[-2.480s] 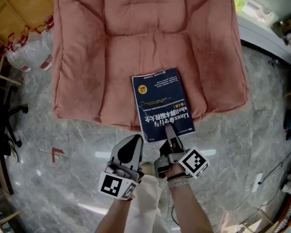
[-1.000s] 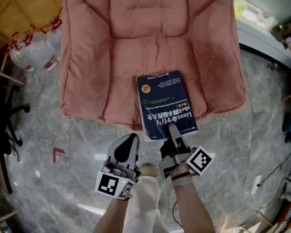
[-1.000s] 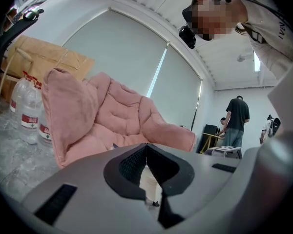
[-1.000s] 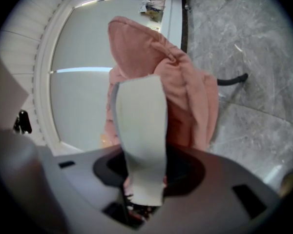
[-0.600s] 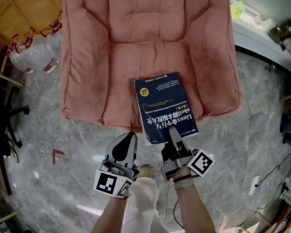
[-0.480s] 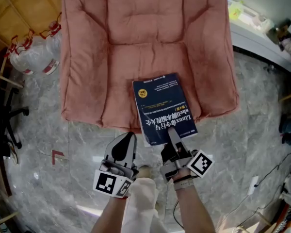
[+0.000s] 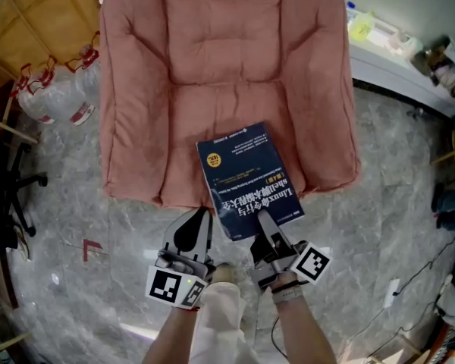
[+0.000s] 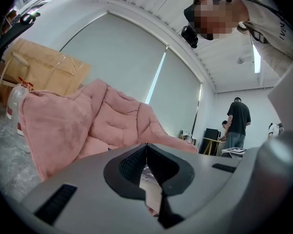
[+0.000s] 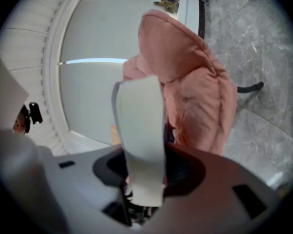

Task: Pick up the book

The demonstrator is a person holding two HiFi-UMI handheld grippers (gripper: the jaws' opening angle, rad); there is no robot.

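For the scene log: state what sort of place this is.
Probably an office or studio workroom: polished stone floor, cardboard beside a pink padded chair, and people standing across the room by tall blinded windows.

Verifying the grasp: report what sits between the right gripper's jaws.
The book, edge-on, clamped by the right gripper; shown in the right gripper view.

Grey left claw (image 7: 200, 218), grey right claw (image 7: 262, 220), black pads (image 7: 187, 234), marker cubes (image 7: 173, 287) (black-on-white squares)
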